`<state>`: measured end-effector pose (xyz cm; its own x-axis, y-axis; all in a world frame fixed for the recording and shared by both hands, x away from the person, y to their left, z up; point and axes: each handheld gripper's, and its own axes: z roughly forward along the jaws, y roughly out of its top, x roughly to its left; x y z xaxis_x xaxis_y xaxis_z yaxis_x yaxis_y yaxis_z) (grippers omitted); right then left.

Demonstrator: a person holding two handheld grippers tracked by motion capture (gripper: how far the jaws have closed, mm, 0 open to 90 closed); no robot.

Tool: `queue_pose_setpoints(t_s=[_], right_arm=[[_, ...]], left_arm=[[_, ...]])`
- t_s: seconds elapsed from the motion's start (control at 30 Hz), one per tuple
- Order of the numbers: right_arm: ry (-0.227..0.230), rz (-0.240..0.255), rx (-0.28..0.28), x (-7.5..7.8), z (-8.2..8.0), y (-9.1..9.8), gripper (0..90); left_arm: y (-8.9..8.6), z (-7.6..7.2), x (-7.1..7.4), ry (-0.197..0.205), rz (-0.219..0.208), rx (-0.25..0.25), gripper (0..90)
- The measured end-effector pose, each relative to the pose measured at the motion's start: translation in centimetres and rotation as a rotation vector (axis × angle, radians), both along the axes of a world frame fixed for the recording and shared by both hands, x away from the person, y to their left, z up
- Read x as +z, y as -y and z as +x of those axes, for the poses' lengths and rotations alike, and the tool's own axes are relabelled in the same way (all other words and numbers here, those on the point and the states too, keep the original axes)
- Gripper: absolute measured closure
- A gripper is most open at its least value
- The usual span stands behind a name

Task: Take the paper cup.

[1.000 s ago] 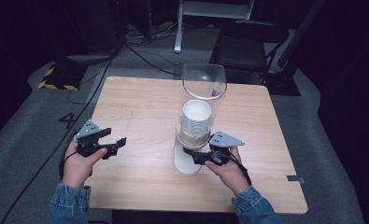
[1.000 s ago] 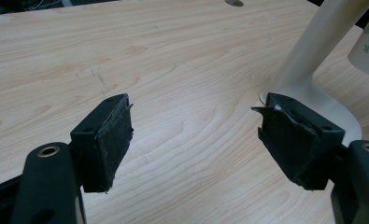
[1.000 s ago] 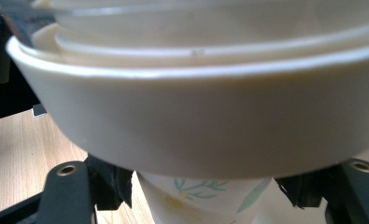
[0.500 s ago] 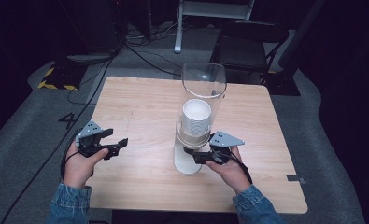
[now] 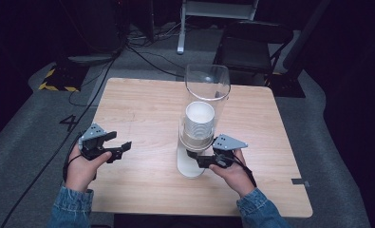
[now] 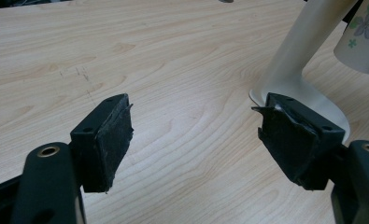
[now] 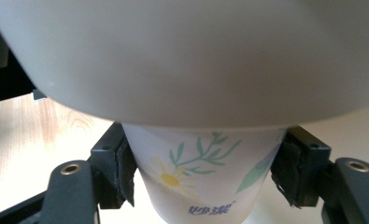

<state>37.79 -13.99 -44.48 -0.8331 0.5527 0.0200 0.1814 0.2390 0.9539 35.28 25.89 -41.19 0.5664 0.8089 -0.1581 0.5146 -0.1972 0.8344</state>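
A light wooden table [image 5: 142,114] takes up the middle of the high view. Right of its centre stands a cup dispenser [image 5: 205,95]: a clear upright tube on a white stand [image 6: 303,70] whose foot lies flat on the wood. A stack of white paper cups [image 5: 199,121] sits inside the tube. The bottom cup [image 7: 196,186], printed with daisies and green leaves, pokes out under the dispenser's white collar in the middle of the right gripper view. The right gripper [image 5: 209,160], at lower centre of the high view, has its jaws clamped on that cup's sides. The left gripper [image 5: 115,151], at lower left, hangs over bare wood, jaws spread wide apart and gripping nothing.
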Motion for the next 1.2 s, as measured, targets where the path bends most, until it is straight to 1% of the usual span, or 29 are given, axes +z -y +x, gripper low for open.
queue_pose_setpoints(t_s=[0.23,0.43,0.6,0.83,0.93,1.13,1.17,1.2], right_arm=[[-0.002,-0.003,-0.004,-0.04,-0.03,-0.01,32.9],[0.015,-0.026,-0.012,-0.16,0.07,0.09,33.0],[-0.012,-0.018,-0.011,-0.24,0.06,0.12,33.2],[-0.030,-0.013,-0.013,-0.35,0.06,0.13,33.5],[-0.047,-0.007,-0.010,-0.40,-0.01,0.05,33.6],[-0.058,0.001,-0.009,-0.48,-0.04,0.02,33.7],[-0.069,0.006,-0.006,-0.53,-0.09,-0.04,34.0],[-0.085,-0.006,0.000,-0.63,-0.01,-0.11,34.8]], left_arm=[[0.05,0.01,-0.04,-0.001,0.000,-0.002,25.2],[0.09,0.00,-0.04,-0.002,0.000,-0.003,25.3],[0.07,0.03,-0.07,-0.002,-0.003,-0.003,25.3],[0.17,0.06,-0.12,-0.001,0.000,-0.009,25.2],[0.20,0.05,-0.14,-0.002,-0.002,-0.007,25.3],[0.19,0.07,-0.15,-0.002,-0.003,-0.005,25.3],[0.19,0.08,-0.16,-0.004,-0.002,-0.007,25.3],[0.20,0.07,-0.18,-0.005,-0.002,-0.007,25.2]])
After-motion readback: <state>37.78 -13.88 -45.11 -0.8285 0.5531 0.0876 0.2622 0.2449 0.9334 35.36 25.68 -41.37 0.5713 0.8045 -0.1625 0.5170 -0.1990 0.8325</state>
